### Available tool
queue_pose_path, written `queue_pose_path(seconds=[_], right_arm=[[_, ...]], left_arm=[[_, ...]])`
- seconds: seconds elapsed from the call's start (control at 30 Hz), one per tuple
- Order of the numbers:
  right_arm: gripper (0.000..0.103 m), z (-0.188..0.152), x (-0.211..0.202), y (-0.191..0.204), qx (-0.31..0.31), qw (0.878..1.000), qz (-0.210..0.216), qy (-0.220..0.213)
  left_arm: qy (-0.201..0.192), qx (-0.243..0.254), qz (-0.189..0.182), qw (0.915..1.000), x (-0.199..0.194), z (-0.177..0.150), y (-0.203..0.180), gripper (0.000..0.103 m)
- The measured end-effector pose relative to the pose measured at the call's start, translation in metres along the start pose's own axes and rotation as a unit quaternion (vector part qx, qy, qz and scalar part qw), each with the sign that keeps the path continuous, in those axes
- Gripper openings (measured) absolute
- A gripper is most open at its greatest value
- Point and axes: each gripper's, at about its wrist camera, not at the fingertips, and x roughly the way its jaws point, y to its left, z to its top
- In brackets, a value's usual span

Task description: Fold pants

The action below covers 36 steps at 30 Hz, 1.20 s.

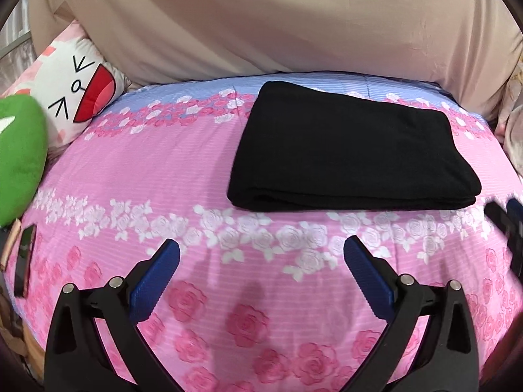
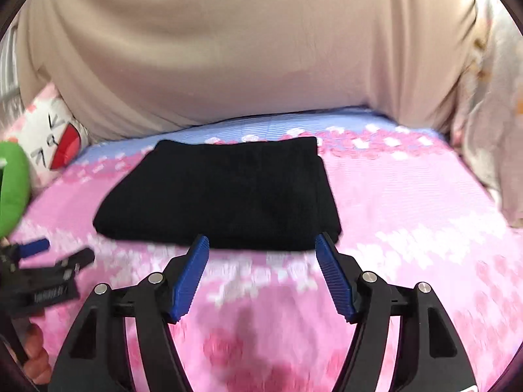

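Both sets of jaws stand apart with nothing between them: the left gripper (image 1: 261, 251) hovers over bare pink rose-print bedspread (image 1: 130, 170), well short of the pants; the right gripper (image 2: 262, 245) sits just before their near folded edge. The black pants (image 1: 349, 150) lie folded into a neat rectangle toward the far side of the bed, open bedspread all around. A beige cover (image 1: 261, 19) rises behind, cushions (image 1: 75, 88) at the left edge.

Left tool (image 1: 261, 254) – jaws apart, empty; right tool (image 2: 261, 248) likewise.
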Motion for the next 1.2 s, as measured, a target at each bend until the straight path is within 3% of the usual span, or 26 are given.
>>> queue_pose_path(seconds=[0.07, 0.27, 0.4, 0.8, 1.2], right_arm=[[0.076, -0.015, -0.006, 0.009, -0.004, 1.000, -0.010, -0.005], [0.076, -0.047, -0.002, 0.012, 0.006, 1.000, -0.012, 0.014], [0.077, -0.051, -0.001, 0.004, 0.029, 0.999, -0.017, 0.016], [0.078, -0.052, 0.007, 0.013, 0.016, 0.998, -0.044, 0.031], [0.080, -0.053, 0.009, 0.020, 0.006, 0.997, -0.063, 0.036]], left_arm=[[-0.002, -0.008, 0.001, 1.0000, -0.001, -0.008, -0.003, 0.098], [-0.038, 0.007, -0.001, 0.9992, -0.006, -0.035, -0.018, 0.098], [-0.049, 0.027, 0.013, 0.9983, 0.000, -0.043, -0.025, 0.098], [-0.074, 0.023, -0.004, 0.9970, -0.004, -0.040, -0.022, 0.098], [-0.065, 0.025, -0.019, 0.9974, 0.006, -0.031, -0.024, 0.098]])
